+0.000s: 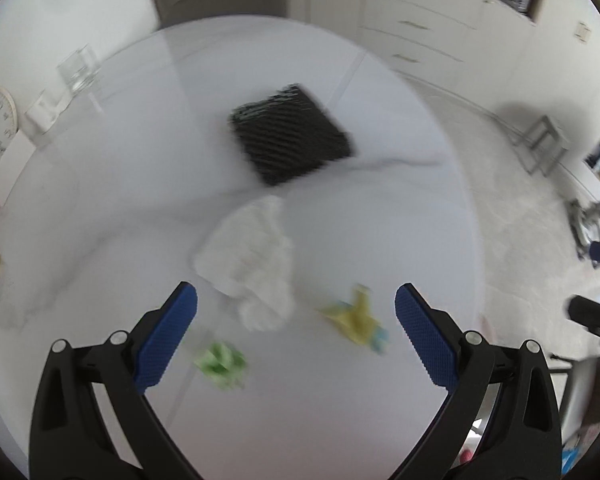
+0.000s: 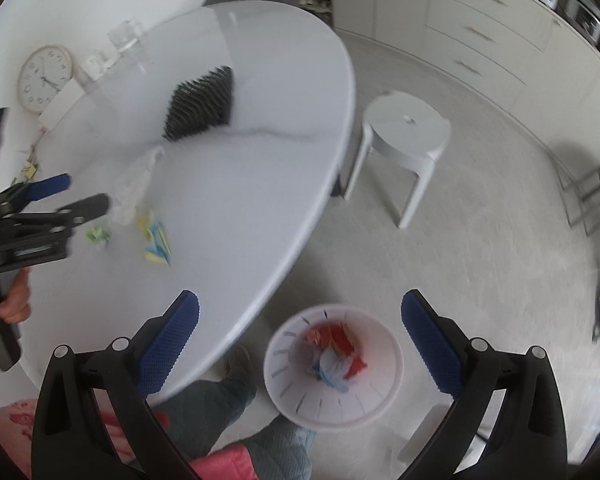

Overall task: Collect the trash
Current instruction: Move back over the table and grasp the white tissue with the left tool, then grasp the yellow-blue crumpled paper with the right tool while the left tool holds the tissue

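Observation:
On the round white table [image 1: 112, 184] lie a crumpled white tissue [image 1: 252, 264], a green paper scrap [image 1: 220, 364] and a yellow and blue paper scrap [image 1: 356, 316]. My left gripper [image 1: 296, 332] is open and empty above them; it also shows in the right wrist view [image 2: 82, 194]. The same tissue [image 2: 134, 184], green scrap [image 2: 98, 235] and yellow scrap [image 2: 156, 240] show in that view. My right gripper [image 2: 300, 336] is open and empty above a white trash bin [image 2: 360, 400] on the floor, which holds red, orange and blue scraps [image 2: 336, 350].
A black ribbed mat [image 1: 292, 134] lies mid-table. A glass [image 1: 78, 68] and a white box [image 1: 40, 114] stand at the table's far left by a wall clock [image 2: 44, 80]. A white stool [image 2: 404, 140] stands on the floor right of the table. My legs are beside the bin.

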{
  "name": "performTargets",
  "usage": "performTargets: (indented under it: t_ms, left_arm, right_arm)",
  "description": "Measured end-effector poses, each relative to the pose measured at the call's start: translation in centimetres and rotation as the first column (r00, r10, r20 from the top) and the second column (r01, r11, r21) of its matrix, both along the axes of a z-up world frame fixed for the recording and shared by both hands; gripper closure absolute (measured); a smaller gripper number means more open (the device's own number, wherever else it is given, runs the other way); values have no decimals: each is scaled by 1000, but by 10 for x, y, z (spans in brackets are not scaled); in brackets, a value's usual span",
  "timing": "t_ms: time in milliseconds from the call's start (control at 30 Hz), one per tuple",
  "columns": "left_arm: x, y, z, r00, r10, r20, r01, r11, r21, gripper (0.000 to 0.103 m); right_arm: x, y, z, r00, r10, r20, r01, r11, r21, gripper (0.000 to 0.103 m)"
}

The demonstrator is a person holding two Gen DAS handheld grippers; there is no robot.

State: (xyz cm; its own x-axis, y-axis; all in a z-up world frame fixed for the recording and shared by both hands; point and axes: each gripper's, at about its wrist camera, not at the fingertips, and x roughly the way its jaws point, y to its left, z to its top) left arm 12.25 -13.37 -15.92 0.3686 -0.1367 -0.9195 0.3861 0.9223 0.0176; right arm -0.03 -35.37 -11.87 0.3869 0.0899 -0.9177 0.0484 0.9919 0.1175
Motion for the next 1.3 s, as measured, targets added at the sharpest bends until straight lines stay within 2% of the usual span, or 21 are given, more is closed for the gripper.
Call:
performTargets:
  t_ms: [167,400,467,567,800,867,1033,1133,1300]
  left_arm:
    - [41,13,-25,996,71,-49,-70,997,21,8]
    - [63,10,-49,993,71,-97,-68,997,39,10]
    - [68,9,-55,991,75,-112,-72,997,37,21]
    - [74,8,-63,985,86,-150,-83,996,31,32]
    - [83,11,-76,976,101,-193,-96,995,34,71]
    - [85,15,-75,975,107,-197,-105,994,20,85]
    - [84,18,-67,980,97,-175,-94,995,22,90]
    - [83,23,-49,982,99,-159,-103,994,-20,90]
    - [52,24,-21,986,79,-144,-90,993,-74,90]
  right_arm:
    - [56,19,1,998,67,9,-67,998,6,3]
    - [130,38,-8,991,131,9,-131,991,36,3]
    - [144,42,-12,989,147,4,-147,988,44,3]
    - [158,46,-18,987,163,-8,-162,985,57,2]
    - [166,58,-26,979,201,-24,-199,978,65,2]
    - [165,61,-26,977,213,-28,-211,975,64,2]
    - [148,72,-28,968,248,-39,-245,966,78,2]
    - [128,82,-32,961,272,-58,-267,960,83,2]
    - [95,102,-44,948,306,-89,-302,951,65,2]
